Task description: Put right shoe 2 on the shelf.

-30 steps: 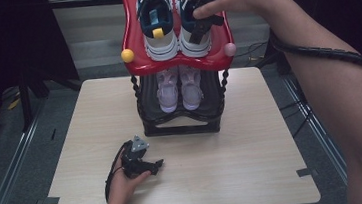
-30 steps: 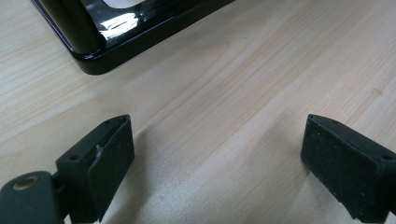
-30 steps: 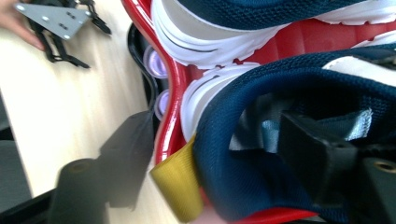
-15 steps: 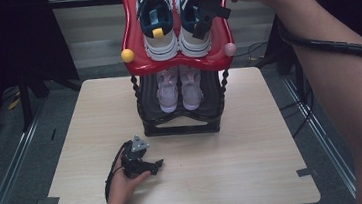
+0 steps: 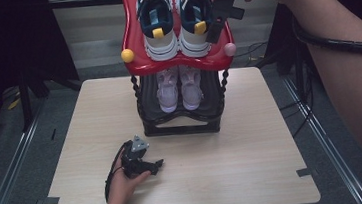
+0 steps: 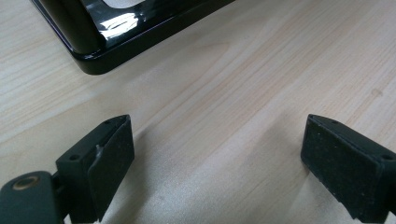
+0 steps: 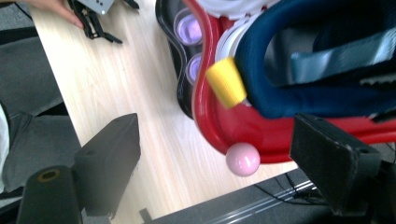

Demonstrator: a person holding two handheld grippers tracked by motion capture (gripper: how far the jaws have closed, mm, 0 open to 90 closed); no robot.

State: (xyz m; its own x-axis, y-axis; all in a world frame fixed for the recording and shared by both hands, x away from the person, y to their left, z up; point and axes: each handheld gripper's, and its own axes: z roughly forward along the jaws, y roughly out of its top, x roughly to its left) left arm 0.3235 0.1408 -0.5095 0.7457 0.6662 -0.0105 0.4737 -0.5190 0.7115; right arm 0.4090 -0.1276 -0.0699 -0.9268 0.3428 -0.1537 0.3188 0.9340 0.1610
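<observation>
On the red top shelf (image 5: 137,61) of the shoe rack, at the far side of the table (image 5: 253,140), the right gripper (image 5: 218,10) hovers open just beside the right navy-and-white sneaker (image 5: 192,18), touching nothing. Its partner sneaker (image 5: 157,21) sits to the left. Near the table's front, the left gripper (image 5: 142,161) rests open on bare wood.

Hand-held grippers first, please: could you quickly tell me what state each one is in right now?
Left hand-held gripper: open, holding nothing, resting low over the table.
Right hand-held gripper: open, holding nothing, beside the navy shoe on the red shelf.
</observation>
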